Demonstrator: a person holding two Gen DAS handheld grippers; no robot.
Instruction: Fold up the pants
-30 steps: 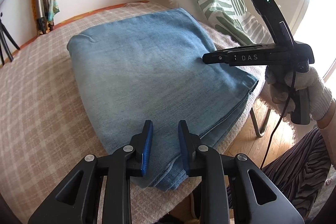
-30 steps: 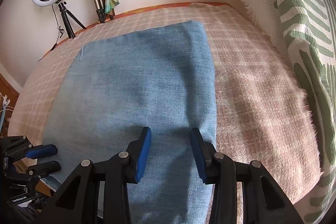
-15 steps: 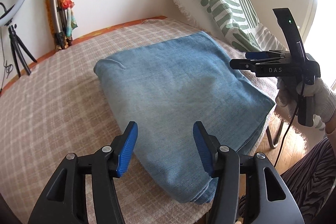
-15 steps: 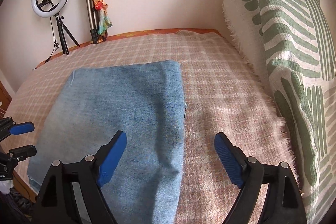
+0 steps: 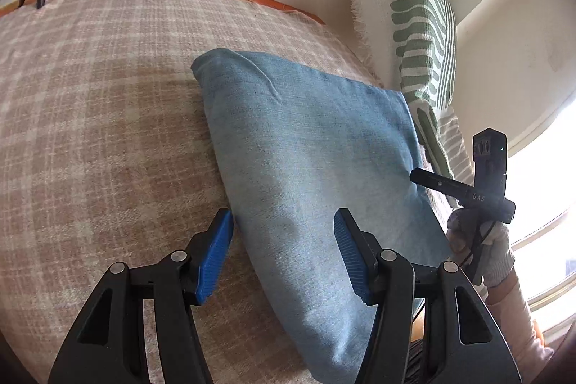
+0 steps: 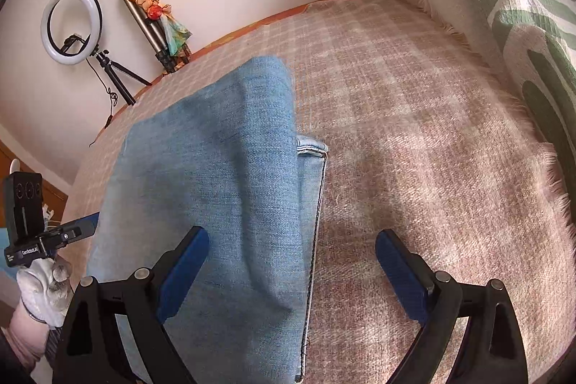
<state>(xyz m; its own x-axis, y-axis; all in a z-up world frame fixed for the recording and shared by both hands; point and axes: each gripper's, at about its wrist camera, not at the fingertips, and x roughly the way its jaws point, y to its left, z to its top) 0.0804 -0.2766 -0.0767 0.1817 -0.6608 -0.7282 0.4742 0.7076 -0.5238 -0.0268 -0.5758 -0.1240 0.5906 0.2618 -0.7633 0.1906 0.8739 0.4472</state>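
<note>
Folded light-blue denim pants (image 5: 309, 146) lie flat on a pink plaid blanket (image 5: 100, 132); they also show in the right wrist view (image 6: 230, 175), with a hem edge (image 6: 311, 148) sticking out on their right side. My left gripper (image 5: 284, 254) is open and empty, held above the pants' near left edge. My right gripper (image 6: 291, 272) is wide open and empty, straddling the pants' right edge. The right gripper also shows in the left wrist view (image 5: 468, 193), and the left gripper in the right wrist view (image 6: 54, 236).
A green-and-white patterned pillow (image 5: 421, 24) leans against the wall at the right of the bed. A ring light on a tripod (image 6: 72, 24) and a folded tripod (image 6: 154, 20) stand against the far wall. The bed's near edge lies just under the grippers.
Both grippers have opened from nearly shut on the denim to wide open. Both have moved apart toward the pants' left and right edges and tilted.
</note>
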